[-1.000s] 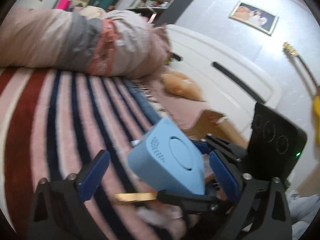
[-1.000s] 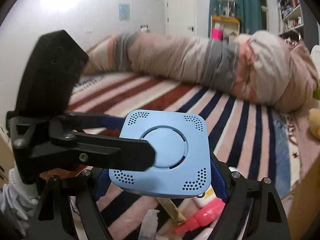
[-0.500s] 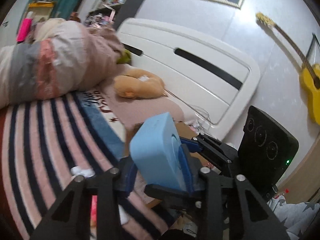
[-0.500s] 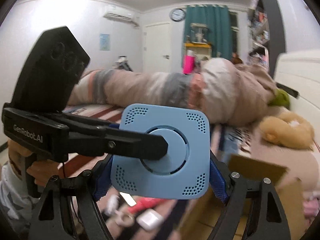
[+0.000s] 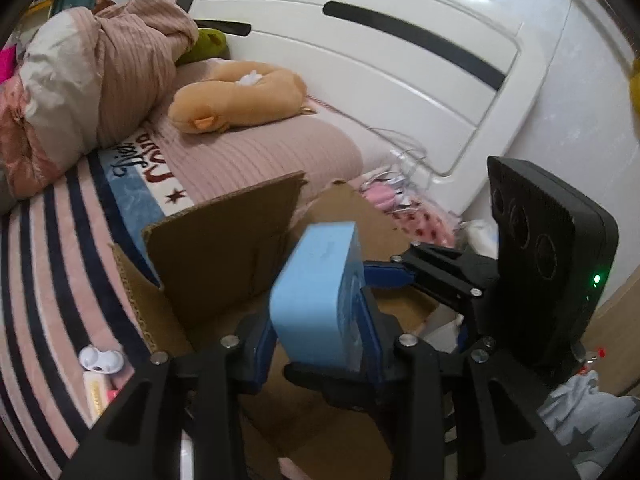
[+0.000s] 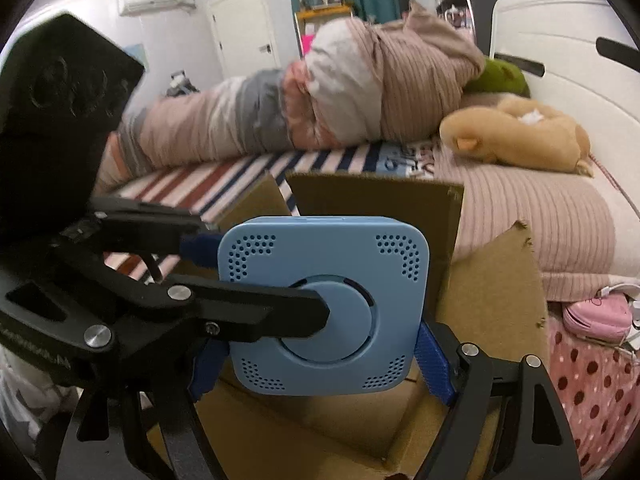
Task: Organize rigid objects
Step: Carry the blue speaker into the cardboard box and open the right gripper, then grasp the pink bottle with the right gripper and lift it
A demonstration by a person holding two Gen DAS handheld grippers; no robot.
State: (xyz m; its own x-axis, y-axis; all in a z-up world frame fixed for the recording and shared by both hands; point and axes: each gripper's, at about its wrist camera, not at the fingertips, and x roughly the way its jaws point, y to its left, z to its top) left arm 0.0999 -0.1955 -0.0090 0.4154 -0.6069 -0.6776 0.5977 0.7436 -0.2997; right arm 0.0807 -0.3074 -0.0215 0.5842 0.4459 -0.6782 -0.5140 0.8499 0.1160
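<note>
Pale-blue square plastic device (image 6: pixel 324 308) held directly above open brown cardboard box (image 6: pixel 492 292)
It is gripped by both left gripper (image 5: pixel 316 340) and right gripper (image 6: pixel 320 352)

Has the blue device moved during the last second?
Yes. The blue device, earlier above the striped blanket, now hangs over the open cardboard box.

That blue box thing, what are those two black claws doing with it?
A person is tidying up with a gripper in each hand. Both are clamped on the blue box: the left gripper squeezes its flat faces, and the right gripper squeezes its side edges. They hold it in the air just above an open cardboard box sitting on the striped bed. It looks like the blue box is about to go inside.
</note>
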